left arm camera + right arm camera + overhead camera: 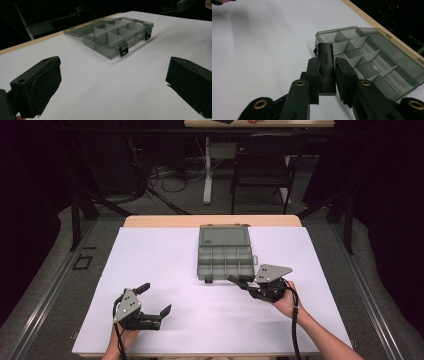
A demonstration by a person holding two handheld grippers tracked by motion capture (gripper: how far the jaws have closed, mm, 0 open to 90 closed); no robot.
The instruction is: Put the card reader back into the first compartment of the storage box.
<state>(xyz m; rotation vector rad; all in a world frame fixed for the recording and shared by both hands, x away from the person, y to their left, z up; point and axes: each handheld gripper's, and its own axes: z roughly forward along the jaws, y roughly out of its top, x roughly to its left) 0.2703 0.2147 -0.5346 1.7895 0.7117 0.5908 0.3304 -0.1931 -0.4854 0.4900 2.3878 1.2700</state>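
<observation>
Now the white bench (165, 270) carries a grey compartment box (225, 261) near its far middle, lid laid open flat behind it. Coming in from the lower right, the person's right hand (286, 302) aims the right tool (236, 279) leftward at the box's near right corner, its jaws clamped on a small black UGREEN adapter (326, 67). Low at the near left, the left tool (155, 299) sits well apart from the box, jaws spread wide and bare
</observation>
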